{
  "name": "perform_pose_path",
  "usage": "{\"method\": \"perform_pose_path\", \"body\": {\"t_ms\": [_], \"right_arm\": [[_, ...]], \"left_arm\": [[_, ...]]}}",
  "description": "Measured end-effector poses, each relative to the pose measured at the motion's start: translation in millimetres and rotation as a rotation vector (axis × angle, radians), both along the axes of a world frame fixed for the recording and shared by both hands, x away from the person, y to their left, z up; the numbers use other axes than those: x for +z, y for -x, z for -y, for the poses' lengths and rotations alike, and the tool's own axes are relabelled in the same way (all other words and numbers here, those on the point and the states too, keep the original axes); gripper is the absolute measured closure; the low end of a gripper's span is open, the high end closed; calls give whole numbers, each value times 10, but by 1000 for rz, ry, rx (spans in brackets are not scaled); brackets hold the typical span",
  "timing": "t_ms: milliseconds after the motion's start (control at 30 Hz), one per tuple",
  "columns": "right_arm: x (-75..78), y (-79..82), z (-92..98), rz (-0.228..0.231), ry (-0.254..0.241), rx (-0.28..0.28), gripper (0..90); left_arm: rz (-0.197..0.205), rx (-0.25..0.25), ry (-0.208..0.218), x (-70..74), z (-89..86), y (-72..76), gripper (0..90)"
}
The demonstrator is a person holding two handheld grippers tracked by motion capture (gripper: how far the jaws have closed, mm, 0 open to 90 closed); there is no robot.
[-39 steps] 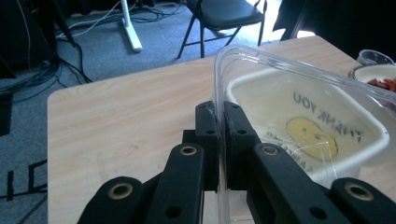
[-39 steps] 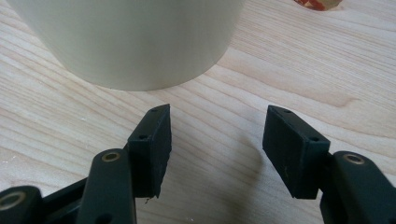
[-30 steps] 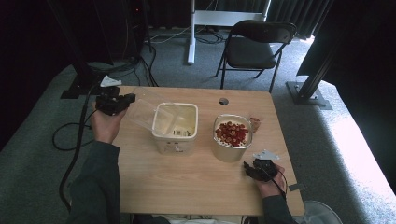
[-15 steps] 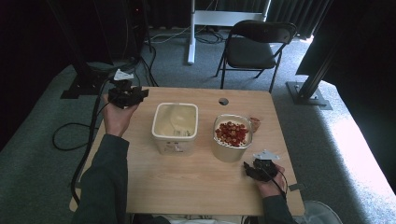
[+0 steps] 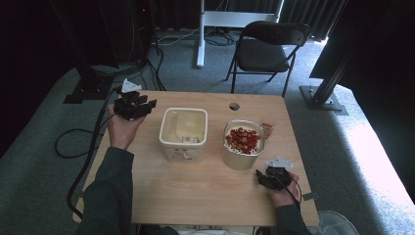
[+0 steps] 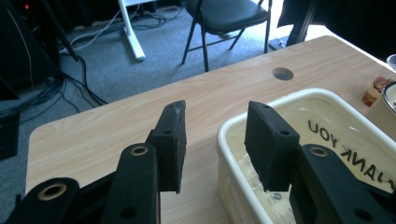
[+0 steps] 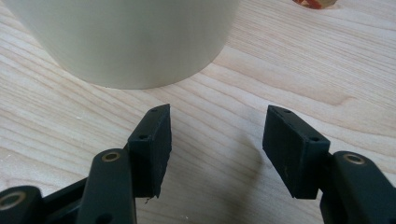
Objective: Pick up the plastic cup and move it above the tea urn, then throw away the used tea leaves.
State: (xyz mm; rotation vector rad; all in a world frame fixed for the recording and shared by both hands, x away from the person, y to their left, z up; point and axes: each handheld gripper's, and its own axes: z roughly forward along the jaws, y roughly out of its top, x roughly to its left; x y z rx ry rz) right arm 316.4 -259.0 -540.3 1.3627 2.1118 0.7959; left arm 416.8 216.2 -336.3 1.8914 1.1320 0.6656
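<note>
Tub (image 5: 183, 133) sits at four o'clock from the left claw (image 5: 139, 105), the nearer one, whose jaws, just opening, stand half-wide and empty.

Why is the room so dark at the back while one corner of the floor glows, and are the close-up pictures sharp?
High view: daylight washes out the carpet at right, while the back stays black. Left gripper view: sharp on the square tub. Right gripper view: the round cup looks soft and evenly lit.
</note>
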Motion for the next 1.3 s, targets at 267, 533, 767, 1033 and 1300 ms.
{"method": "perform_pose_path", "body": {"t_ms": [267, 533, 767, 1033, 1300], "right_arm": [[1, -5, -4, 0, 2, 1, 413], [30, -16, 17, 5, -13, 8, 405], [140, -92, 105, 47, -41, -12, 390], [211, -210, 284, 64, -93, -44, 429], [287, -373, 338, 111, -107, -44, 394]], "left_arm": [[12, -6, 20, -123, -64, 138, 575], [25, 8, 10, -230, -91, 265, 550], [72, 13, -20, -362, -38, 504, 550], [75, 10, -1, -578, -49, 757, 534], [47, 12, -36, -753, -51, 833, 526]]}}
